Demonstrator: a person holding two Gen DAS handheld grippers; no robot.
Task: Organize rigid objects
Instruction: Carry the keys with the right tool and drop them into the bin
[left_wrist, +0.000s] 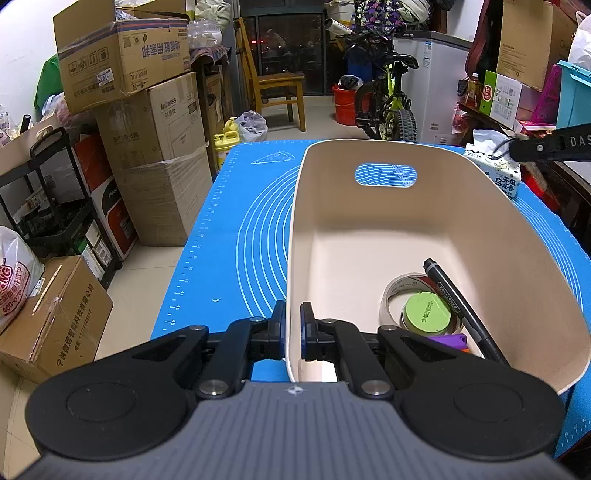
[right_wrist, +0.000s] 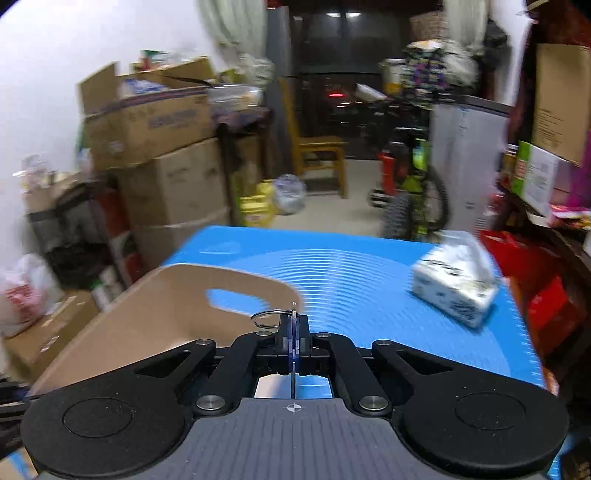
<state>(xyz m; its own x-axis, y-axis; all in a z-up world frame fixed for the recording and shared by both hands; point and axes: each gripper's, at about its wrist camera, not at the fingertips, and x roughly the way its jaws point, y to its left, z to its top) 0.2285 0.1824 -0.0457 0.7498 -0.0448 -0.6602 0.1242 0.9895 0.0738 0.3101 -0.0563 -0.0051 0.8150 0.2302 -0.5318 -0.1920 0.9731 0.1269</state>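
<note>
A beige plastic bin stands on the blue mat. Inside lie a roll of clear tape, a green-topped tape roll, a black marker and a purple item. My left gripper is shut on the bin's near-left rim. My right gripper is shut on a thin flat key tag with a metal ring, held above the mat just right of the bin. The right gripper also shows at the left wrist view's right edge.
A white tissue pack lies on the mat's far right corner; it also shows in the left wrist view. Cardboard boxes stack left of the table. A wooden chair and a bicycle stand beyond.
</note>
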